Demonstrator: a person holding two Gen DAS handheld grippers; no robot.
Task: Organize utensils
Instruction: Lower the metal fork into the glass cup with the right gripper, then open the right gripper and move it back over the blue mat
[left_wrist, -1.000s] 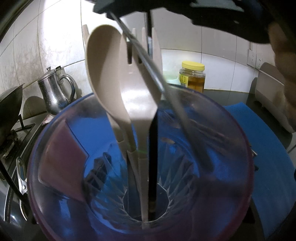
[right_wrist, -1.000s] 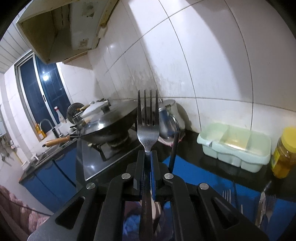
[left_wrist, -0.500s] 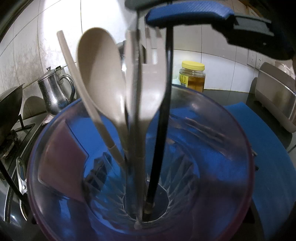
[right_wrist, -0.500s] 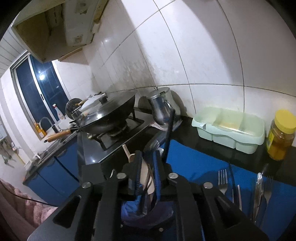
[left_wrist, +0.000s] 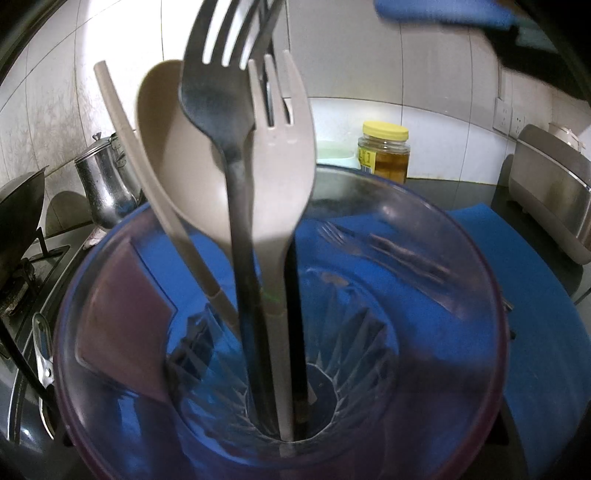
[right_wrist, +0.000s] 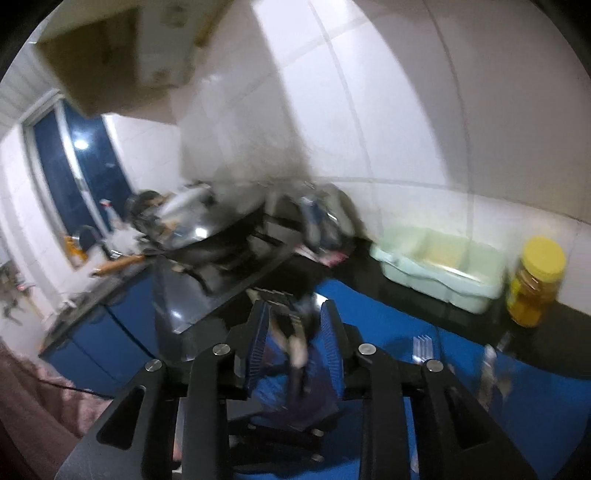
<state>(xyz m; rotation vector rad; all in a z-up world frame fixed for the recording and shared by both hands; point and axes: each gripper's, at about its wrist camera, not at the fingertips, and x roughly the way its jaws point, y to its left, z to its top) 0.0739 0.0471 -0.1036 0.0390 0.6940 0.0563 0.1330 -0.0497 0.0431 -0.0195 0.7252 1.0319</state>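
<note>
Left wrist view: clear plastic cup (left_wrist: 476, 295) fills the frame, seen from above its rim. Left gripper's own fingers not visible; purple-grey patch seen through cup wall at left; grip state cannot be told from this view. Standing in the cup: metal fork (left_wrist: 221, 96), tines up; beige plastic fork (left_wrist: 284, 177) just beside it on the right; beige spoon (left_wrist: 166, 147) behind; beige chopstick (left_wrist: 125, 122) leaning left; dark thin handle (left_wrist: 295, 332) beside the beige fork stem. Right gripper's blue pad at top right, apart from the utensils.

Right wrist view (blurred): right gripper (right_wrist: 293, 325) above the cup, jaws just been opening, parted; utensil tops sit in the gap w/o pad contact, so metal fork is released. More forks (right_wrist: 423, 349) lie on blue mat (right_wrist: 369, 306) at right.

Surroundings: black countertop (right_wrist: 576, 343), white tiled wall (right_wrist: 406, 110), steel kettle (left_wrist: 103, 184), wok (right_wrist: 221, 243) on gas stove, mint-green divided tray (right_wrist: 439, 266), yellow-lidded jar (right_wrist: 535, 284), window at left
</note>
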